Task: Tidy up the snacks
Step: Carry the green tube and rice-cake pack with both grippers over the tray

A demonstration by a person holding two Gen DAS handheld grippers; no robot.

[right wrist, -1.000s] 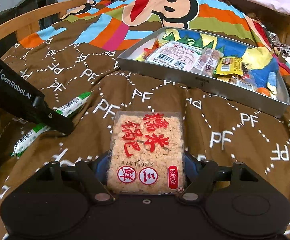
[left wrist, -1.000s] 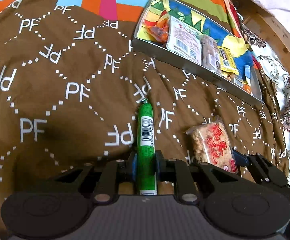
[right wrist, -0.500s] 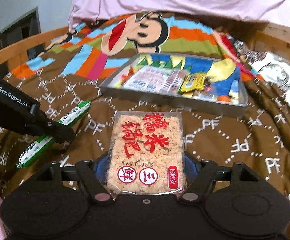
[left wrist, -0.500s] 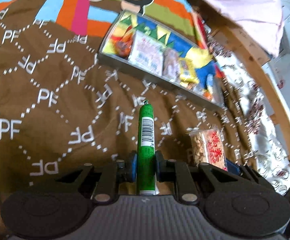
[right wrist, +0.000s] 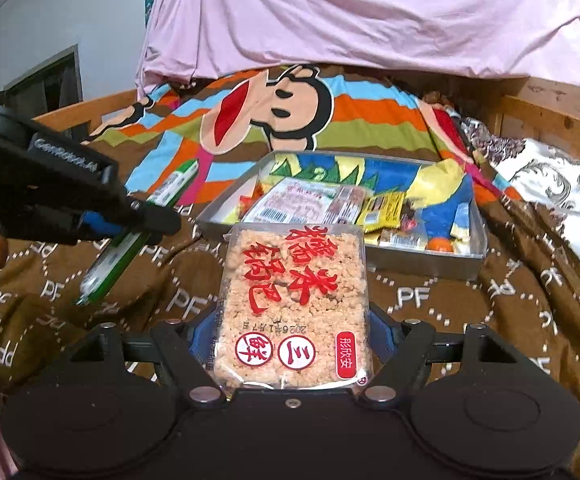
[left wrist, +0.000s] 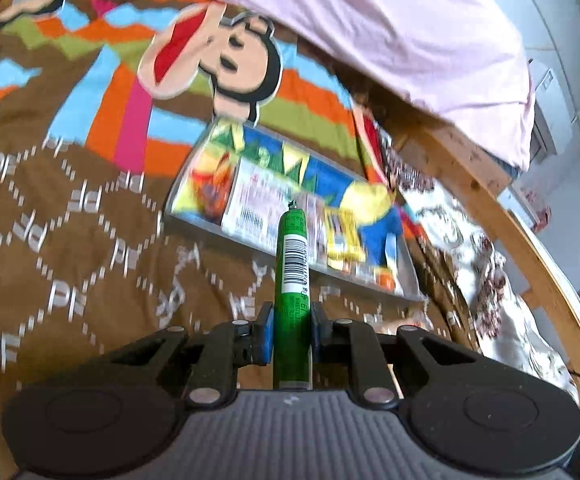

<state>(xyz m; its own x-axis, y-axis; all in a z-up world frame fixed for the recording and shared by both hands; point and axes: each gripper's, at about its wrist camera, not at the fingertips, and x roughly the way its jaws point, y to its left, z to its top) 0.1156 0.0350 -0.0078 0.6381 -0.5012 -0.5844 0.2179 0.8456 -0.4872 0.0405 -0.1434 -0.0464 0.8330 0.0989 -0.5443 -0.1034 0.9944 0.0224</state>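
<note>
Both snacks now lifted off blanket (right wrist: 430,300), tray (right wrist: 422,258) nearer. Left gripper (left wrist: 291,330) clamped on sausage (left wrist: 292,280); right gripper (right wrist: 290,340) clamped on rice cake (right wrist: 294,304). Drop-off judged next.

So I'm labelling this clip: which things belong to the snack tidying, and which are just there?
Job:
green stick, in the left gripper
rice cake, in the right gripper
tray

Just there:
brown blanket
pink sheet
wooden frame
</note>
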